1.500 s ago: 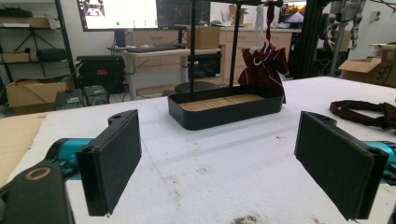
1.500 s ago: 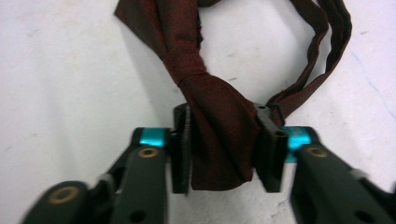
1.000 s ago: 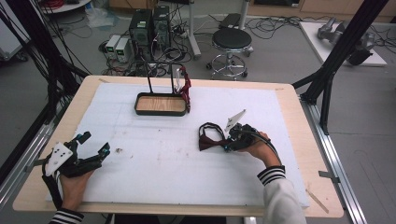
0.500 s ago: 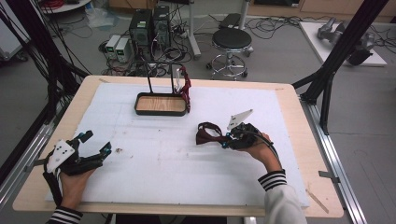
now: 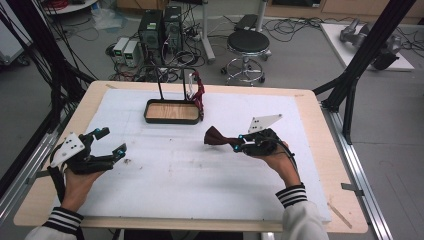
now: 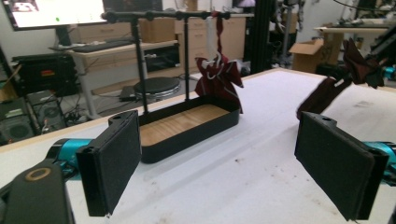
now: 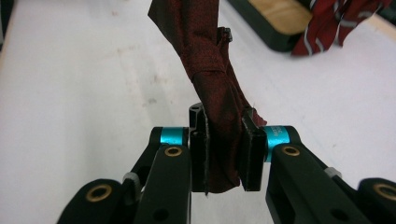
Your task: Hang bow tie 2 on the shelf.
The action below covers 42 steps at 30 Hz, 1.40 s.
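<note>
So the dark red bow tie is pinched in your right gripper, pads squeezed tight on the fabric, and it's lifted off the white table cover, roughly mid-table, right of centre. Your left gripper is wide open with nothing between the pads, hovering near the left edge. Behind both sits the black tray stand with its wooden floor, and another red patterned bow tie hangs off its rail.
</note>
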Available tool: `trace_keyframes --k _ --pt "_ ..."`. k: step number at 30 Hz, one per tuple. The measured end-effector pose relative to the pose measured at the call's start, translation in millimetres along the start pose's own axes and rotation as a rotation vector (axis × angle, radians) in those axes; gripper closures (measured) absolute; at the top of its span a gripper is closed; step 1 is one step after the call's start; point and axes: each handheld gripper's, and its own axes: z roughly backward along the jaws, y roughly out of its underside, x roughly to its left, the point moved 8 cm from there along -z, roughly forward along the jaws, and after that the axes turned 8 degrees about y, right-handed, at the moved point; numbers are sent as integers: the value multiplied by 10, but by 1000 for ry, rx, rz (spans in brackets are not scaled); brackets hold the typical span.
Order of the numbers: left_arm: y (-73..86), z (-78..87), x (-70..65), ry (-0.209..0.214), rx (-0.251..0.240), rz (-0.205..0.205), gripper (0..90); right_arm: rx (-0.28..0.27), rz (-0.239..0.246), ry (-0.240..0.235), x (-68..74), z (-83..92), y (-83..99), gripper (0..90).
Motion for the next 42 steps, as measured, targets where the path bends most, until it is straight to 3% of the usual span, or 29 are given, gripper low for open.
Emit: trace_keyframes --k 6,14,19,26,37,42 --pt "-120 -160 -72 75 15 -21 151 -55 -5 5 14 45 -95 779" --pt "-202 -368 -115 189 32 16 151 -104 4 4 34 45 -233 779" --pt "-256 -483 -205 265 51 35 152 -132 21 -15 83 15 -367 779" --pt "-401 -648 -354 347 61 22 152 -184 32 -49 184 -64 -539 779" --pt "-518 -900 -603 484 97 -9 160 -199 58 -75 295 -136 -617 778" --pt "-533 -1018 -711 523 116 -12 163 -186 86 -90 381 -186 -638 776"
